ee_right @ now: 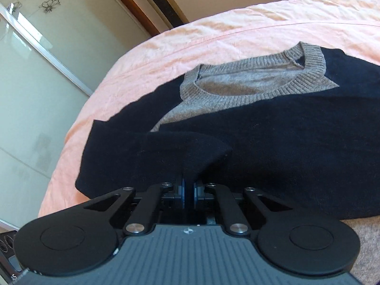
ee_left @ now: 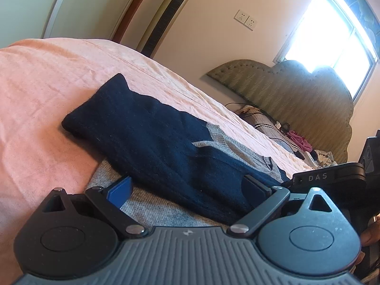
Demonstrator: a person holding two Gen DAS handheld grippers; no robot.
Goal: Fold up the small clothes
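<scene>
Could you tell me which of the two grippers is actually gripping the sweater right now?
The right gripper: it is shut on a navy fold of the sweater. The left gripper is open.

"DAS" is printed on the black right claw [ee_left: 330, 178] body.

Fuzzy matt knit sweater [ee_right: 273, 128], navy and grey, ribbed at collar. Crinkled pink cotton-like bedsheet [ee_left: 47, 83]. Matt black plastic right gripper [ee_right: 188, 191] with shiny metal rivets. Frosted glass wardrobe door [ee_right: 35, 83]. Quilted fabric headboard [ee_left: 296, 95].
</scene>
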